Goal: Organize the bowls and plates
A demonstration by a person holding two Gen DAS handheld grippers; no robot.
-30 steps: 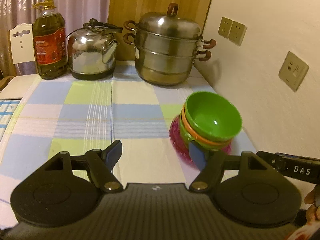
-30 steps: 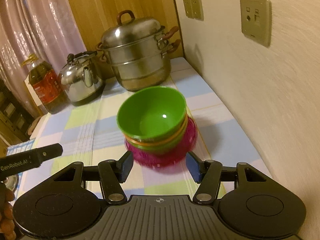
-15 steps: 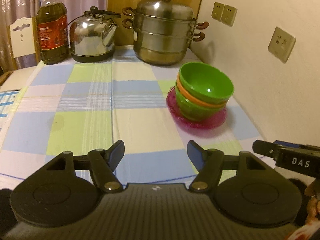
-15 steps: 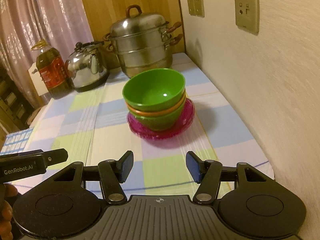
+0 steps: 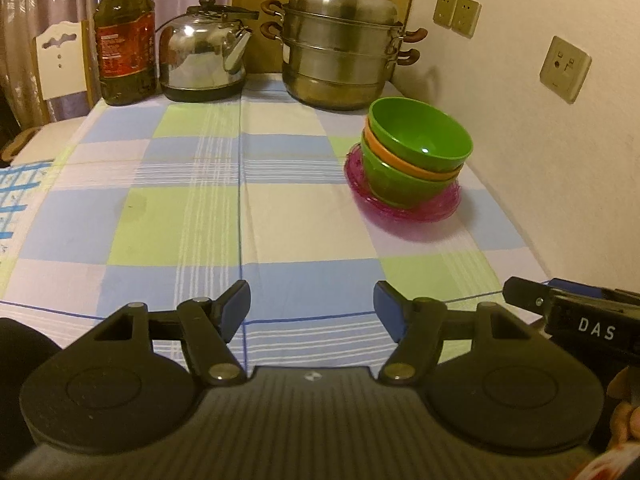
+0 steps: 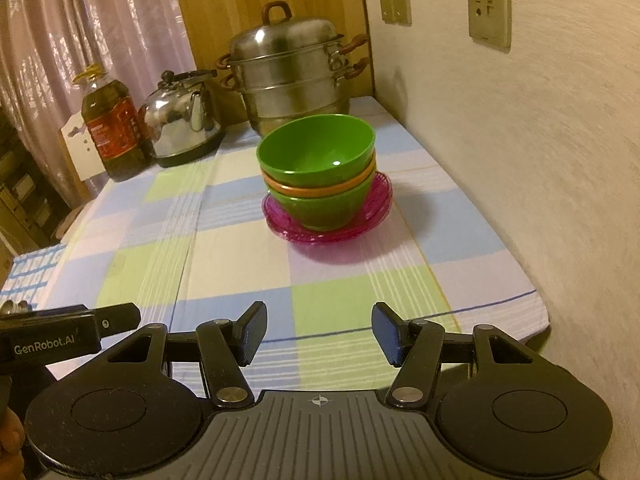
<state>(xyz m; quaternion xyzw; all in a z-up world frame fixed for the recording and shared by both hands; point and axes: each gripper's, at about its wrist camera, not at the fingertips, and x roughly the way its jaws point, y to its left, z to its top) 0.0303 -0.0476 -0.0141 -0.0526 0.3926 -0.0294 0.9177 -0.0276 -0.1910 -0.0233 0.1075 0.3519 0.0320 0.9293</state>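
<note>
Right wrist view: nested bowls (image 6: 318, 172) on pink plates (image 6: 376, 204), frame centre, on counter (image 6: 240, 256). Both hand-held grippers (image 6: 319, 334) (image 5: 311, 308) apart, empty. Risk: leaning stack topples if bumped.

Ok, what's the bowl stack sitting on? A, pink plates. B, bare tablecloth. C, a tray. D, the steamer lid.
A: the bowls rest on the pink plates, which lie on the tablecloth.

Checked tablecloth (image 5: 304, 216), cream wall (image 6: 520, 160) with sockets (image 5: 565, 69), pink curtain (image 6: 120, 20), wooden panel (image 6: 260, 0).
</note>
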